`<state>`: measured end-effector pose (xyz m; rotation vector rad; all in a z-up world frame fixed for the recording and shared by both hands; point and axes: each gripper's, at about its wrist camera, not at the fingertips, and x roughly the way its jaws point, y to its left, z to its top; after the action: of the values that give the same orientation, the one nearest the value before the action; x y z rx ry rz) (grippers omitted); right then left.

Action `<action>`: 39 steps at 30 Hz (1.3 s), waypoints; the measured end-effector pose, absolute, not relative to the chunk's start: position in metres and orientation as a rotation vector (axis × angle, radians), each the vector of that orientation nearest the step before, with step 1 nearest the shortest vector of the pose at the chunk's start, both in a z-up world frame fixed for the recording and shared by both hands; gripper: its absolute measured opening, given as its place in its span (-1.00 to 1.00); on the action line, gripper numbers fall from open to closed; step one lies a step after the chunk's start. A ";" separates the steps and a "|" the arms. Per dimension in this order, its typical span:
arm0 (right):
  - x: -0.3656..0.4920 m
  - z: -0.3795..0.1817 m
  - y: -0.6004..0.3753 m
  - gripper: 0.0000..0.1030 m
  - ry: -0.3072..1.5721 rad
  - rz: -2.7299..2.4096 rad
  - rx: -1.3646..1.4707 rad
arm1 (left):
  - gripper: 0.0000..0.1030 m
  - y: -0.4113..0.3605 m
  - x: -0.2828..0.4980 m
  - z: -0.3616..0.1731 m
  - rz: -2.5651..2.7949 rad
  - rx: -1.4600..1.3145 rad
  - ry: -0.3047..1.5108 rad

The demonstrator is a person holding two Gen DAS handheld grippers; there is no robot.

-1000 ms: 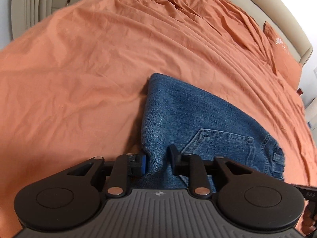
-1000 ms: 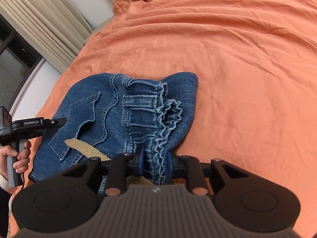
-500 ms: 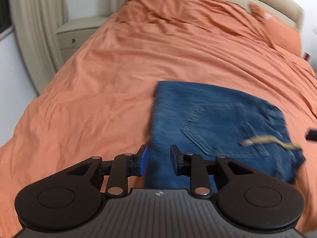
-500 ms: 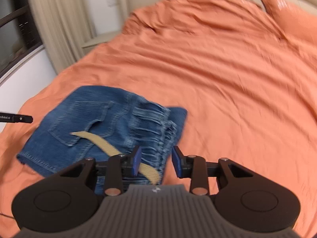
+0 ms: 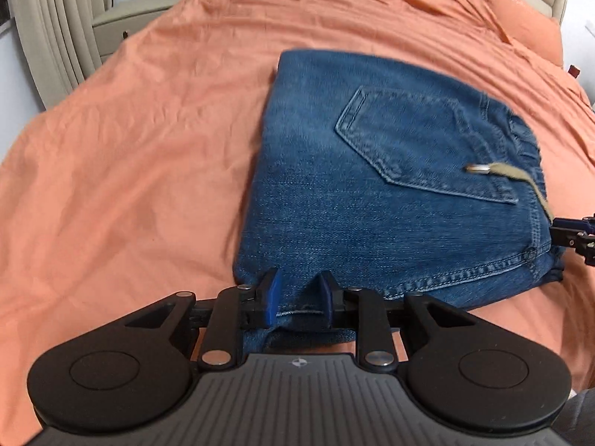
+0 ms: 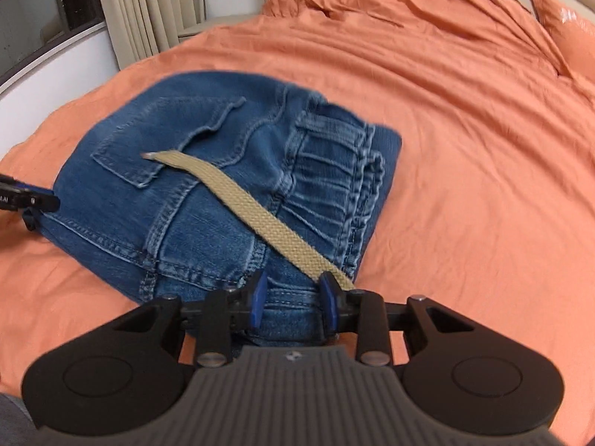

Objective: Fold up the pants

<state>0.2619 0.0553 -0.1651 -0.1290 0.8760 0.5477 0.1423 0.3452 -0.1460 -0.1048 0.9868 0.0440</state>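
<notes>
1. Two views split the details: the left wrist view alone showed the bedside cabinet (image 5: 122,26) beyond the bedspread (image 5: 130,156), while only the right wrist view showed the gathered waistband (image 6: 334,163) of the pants (image 6: 208,186) and the window (image 6: 41,26).
2. The folded pants (image 5: 372,186) lay flat on the bedspread (image 6: 465,148), their long axis running from the near edge of the bed toward the pillow (image 5: 520,18), the waistband on the right-gripper side.
3. A tan belt (image 6: 253,208) lay slantwise over the back pocket (image 6: 163,141).
4. The left gripper (image 5: 296,293) stood parted astride the near hem, its pads not pressing.
5. The right gripper (image 6: 293,293) straddled the near denim edge, its jaws closing without yet pinching.
6. Half a second earlier both grippers sat farther back from the pants; the pants filled more of each view now.
</notes>
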 end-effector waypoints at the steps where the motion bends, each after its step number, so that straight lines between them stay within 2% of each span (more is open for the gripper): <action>1: 0.264 -0.167 0.057 -0.46 0.879 0.546 -0.129 | -0.45 0.344 0.145 -0.148 0.049 -0.102 0.992; 13: 0.264 -0.153 0.060 -0.45 0.883 0.532 -0.136 | -0.46 0.327 0.146 -0.136 0.099 -0.018 1.013; 21: 0.238 -0.102 0.046 -0.42 0.798 0.513 -0.145 | -0.48 0.305 0.120 -0.074 0.102 0.048 0.916; 27: 0.205 -0.039 0.027 -0.25 0.684 0.503 -0.137 | -0.48 0.282 0.091 -0.005 0.078 0.101 0.805; 29: 0.191 -0.018 0.021 -0.10 0.642 0.498 -0.142 | -0.47 0.274 0.080 0.020 0.069 0.113 0.774; 33: 0.163 0.022 0.009 0.07 0.581 0.495 -0.141 | -0.47 0.254 0.053 0.068 0.072 0.137 0.702; 35: 0.148 0.038 0.002 0.25 0.555 0.499 -0.131 | -0.35 0.244 0.038 0.085 0.074 0.135 0.663; 36: 0.140 0.045 -0.002 0.29 0.542 0.500 -0.127 | -0.15 0.238 0.031 0.092 0.075 0.133 0.637; 37: 0.131 0.051 -0.005 0.36 0.527 0.501 -0.125 | 0.13 0.231 0.023 0.097 0.078 0.133 0.607; 39: 0.113 0.061 -0.011 0.52 0.499 0.503 -0.121 | 0.45 0.216 0.009 0.101 0.086 0.136 0.555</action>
<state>0.1128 -0.0113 0.0608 -0.1207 0.4987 0.5029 0.0094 0.2164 0.1011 0.1357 0.5549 0.0862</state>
